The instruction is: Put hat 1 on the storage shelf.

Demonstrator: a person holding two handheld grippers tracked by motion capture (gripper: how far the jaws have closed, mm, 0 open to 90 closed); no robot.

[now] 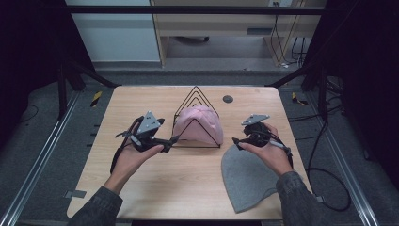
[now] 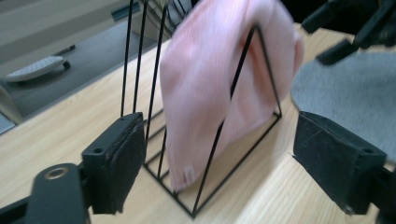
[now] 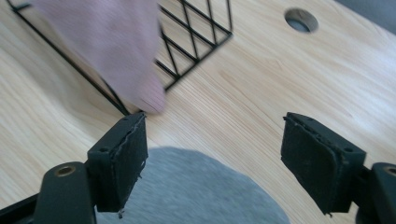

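A: Pink beanie (image 1: 200, 125)?
B: Centre frame, slotted in wire rack (image 1: 195, 96). Soft, light, floppy (grab the brim).
A: Grippers?
B: Left gripper (image 1: 173, 140), right gripper (image 1: 235, 142) both spread, empty.

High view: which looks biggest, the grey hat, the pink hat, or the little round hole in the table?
1. Grey hat, largest.
2. Pink hat, though the wire rack hides some.
3. Round hole, smallest.
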